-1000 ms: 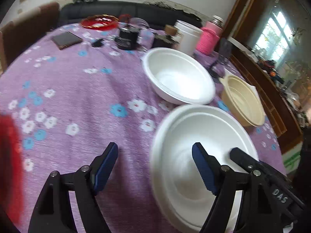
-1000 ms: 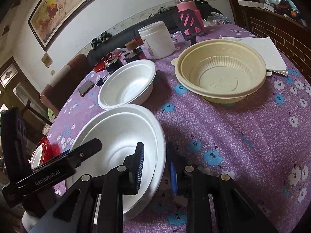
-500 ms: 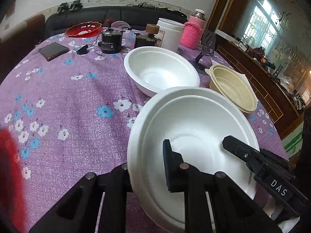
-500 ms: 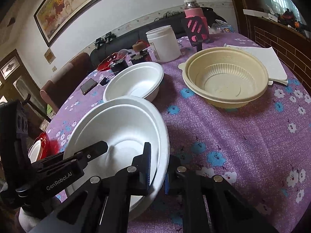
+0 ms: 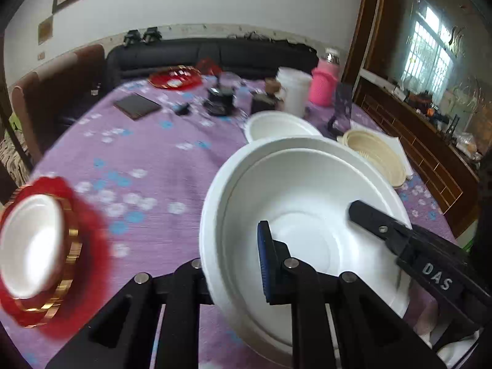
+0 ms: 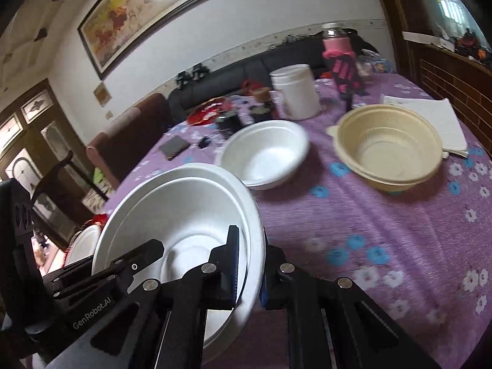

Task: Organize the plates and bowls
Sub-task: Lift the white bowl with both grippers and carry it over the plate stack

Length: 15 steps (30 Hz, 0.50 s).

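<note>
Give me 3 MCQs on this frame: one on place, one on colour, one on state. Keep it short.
1. Where does the beige bowl sit relative to the smaller white bowl in the right wrist view?
A. To its right
B. Stacked inside it
C. To its left, by the chair

2. What colour is the tablecloth?
A. Plain green
B. Purple with blue and white flowers
C. Red with gold trim

3. How is the large white plate held?
A. It lies flat, untouched
B. Only the right tool grips it
C. Both tools clamp its rim on opposite sides

Answers:
1. A, the beige bowl stands apart on the cloth, right of the white one.
2. B, flowers dot the purple cloth.
3. C, the left tool and the right tool each pinch the rim, and the plate is tilted off the table.
</note>
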Each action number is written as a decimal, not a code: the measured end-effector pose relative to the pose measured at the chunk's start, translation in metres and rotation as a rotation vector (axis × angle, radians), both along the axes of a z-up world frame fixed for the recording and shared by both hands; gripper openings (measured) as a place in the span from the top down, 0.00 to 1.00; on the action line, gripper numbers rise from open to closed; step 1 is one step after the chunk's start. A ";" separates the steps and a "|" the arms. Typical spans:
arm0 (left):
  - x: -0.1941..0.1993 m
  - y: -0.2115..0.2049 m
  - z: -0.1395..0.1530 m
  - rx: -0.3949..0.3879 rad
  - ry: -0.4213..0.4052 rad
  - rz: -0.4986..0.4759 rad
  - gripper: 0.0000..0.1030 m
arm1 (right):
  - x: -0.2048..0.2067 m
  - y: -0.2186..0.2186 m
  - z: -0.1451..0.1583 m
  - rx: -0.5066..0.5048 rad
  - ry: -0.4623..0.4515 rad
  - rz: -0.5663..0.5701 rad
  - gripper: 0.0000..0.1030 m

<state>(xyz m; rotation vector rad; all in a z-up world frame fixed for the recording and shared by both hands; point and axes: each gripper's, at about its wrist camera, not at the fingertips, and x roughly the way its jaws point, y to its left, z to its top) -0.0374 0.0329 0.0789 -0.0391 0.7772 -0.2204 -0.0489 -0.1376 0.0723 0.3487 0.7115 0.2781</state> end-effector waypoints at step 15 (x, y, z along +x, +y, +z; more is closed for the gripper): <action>-0.008 0.196 0.054 0.125 -0.053 0.336 0.85 | 0.046 0.227 0.046 -0.061 0.024 0.333 0.90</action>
